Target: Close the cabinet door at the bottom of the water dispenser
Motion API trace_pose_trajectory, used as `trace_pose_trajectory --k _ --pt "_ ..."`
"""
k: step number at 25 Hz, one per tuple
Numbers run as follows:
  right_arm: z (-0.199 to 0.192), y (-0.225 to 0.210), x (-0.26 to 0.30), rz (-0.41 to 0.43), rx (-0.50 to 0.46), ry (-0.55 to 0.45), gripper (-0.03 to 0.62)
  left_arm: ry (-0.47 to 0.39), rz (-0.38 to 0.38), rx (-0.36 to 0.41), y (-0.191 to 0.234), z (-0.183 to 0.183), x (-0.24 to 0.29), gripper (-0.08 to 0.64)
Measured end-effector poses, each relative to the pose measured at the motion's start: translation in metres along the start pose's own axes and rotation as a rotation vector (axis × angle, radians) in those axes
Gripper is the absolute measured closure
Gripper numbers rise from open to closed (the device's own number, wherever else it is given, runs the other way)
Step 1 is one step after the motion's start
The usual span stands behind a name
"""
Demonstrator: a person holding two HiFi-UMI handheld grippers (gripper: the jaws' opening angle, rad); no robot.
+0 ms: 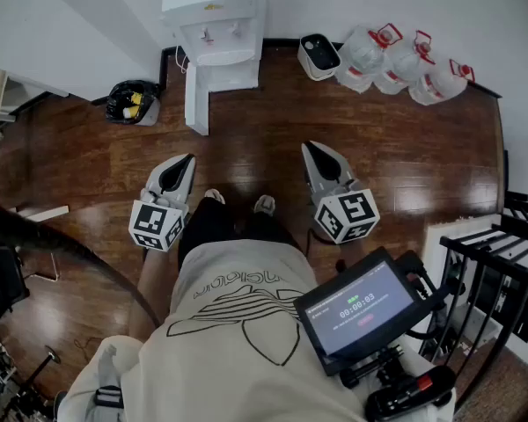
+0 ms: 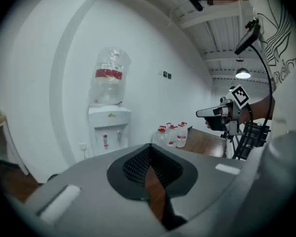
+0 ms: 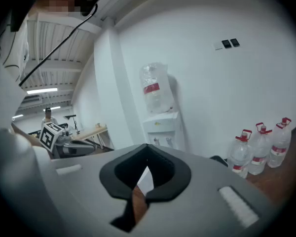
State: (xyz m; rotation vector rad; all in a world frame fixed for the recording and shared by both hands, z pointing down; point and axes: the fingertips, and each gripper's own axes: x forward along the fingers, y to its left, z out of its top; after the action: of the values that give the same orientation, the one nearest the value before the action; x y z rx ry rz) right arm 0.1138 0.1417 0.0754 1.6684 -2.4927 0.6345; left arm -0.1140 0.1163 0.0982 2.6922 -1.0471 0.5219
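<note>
The white water dispenser [image 1: 216, 20] stands against the far wall with a clear bottle on top [image 2: 110, 75]. Its bottom cabinet door [image 1: 196, 102] is swung open toward me on the left side. My left gripper [image 1: 181, 167] and right gripper [image 1: 314, 152] hover over the wooden floor well short of the dispenser, both shut and empty. In the left gripper view the dispenser [image 2: 108, 127] shows beyond the shut left gripper [image 2: 148, 151], with the right gripper [image 2: 221, 113] off to the side. The right gripper view has the dispenser [image 3: 163, 127] behind its shut right gripper [image 3: 147, 163].
Three water jugs [image 1: 398, 61] and a small white appliance [image 1: 319, 55] stand to the right of the dispenser. A black bin [image 1: 132, 102] sits to its left. A black rack [image 1: 502, 271] is at my right, a mounted screen [image 1: 361, 310] in front of my chest.
</note>
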Motion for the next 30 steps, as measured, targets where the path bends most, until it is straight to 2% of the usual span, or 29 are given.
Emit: trace_pose_trajectory --k 5,10,15,17,23,27,30 --pt "-0.029 -0.025 0.028 -0.030 -0.048 0.071 0.589 0.000 0.040 -0.059 0.026 -0.028 0.014 0.540" --pt "-0.075 -0.023 0.071 -0.050 -0.049 0.063 0.589 -0.050 0.059 -0.105 0.053 -0.049 0.043 0.540" --pt "-0.146 -0.051 0.117 -0.113 -0.021 0.074 0.589 -0.069 0.132 -0.160 0.098 -0.108 0.079 0.541" --pt "-0.177 -0.059 0.128 -0.109 -0.011 0.100 0.589 -0.074 0.160 -0.185 0.108 -0.133 0.082 0.541" --pt "-0.241 -0.091 0.150 -0.135 0.023 0.088 0.589 -0.062 0.184 -0.153 0.132 -0.196 0.107 0.546" --pt "-0.273 -0.113 0.164 -0.150 0.016 0.068 0.589 -0.027 0.182 -0.092 0.144 -0.235 0.142 0.546" --pt "-0.291 -0.141 0.180 -0.160 -0.003 0.037 0.589 0.014 0.230 -0.046 0.165 -0.270 0.171 0.546"
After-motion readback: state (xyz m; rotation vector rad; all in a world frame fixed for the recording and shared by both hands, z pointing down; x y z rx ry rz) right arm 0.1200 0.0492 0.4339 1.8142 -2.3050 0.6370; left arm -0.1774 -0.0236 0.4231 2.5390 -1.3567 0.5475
